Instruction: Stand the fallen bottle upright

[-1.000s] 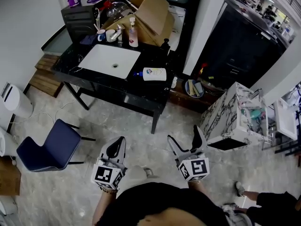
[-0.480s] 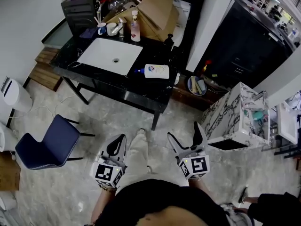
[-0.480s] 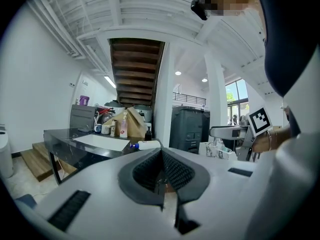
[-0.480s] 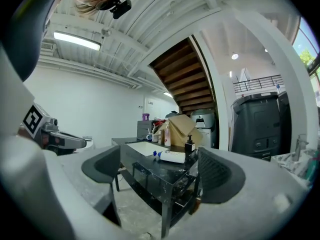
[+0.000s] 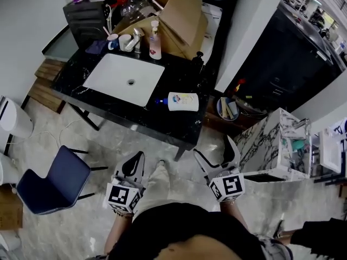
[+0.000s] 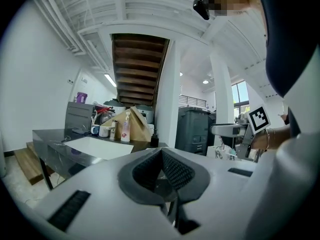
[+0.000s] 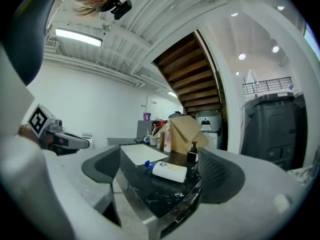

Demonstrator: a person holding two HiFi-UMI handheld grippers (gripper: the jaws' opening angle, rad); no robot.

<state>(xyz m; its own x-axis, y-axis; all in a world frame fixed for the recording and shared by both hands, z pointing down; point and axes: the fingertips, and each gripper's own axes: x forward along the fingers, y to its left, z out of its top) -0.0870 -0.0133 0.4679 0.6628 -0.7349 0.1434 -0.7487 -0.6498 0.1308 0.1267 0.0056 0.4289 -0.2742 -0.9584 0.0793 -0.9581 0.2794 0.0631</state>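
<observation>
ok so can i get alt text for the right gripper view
A white bottle with a blue cap lies on its side on a black counter, seen beyond the open, empty jaws of the right gripper. Behind it are a white sink, a cardboard box and upright bottles.

Black top [image 5: 173, 234], pale trousers [image 5: 153, 184], left gripper [image 5: 137, 161] and right gripper [image 5: 213, 155] in light grey plastic with dark ribbed jaw pads [image 7: 220, 176], a white cube [image 5: 122, 196] of black square markers on each
</observation>
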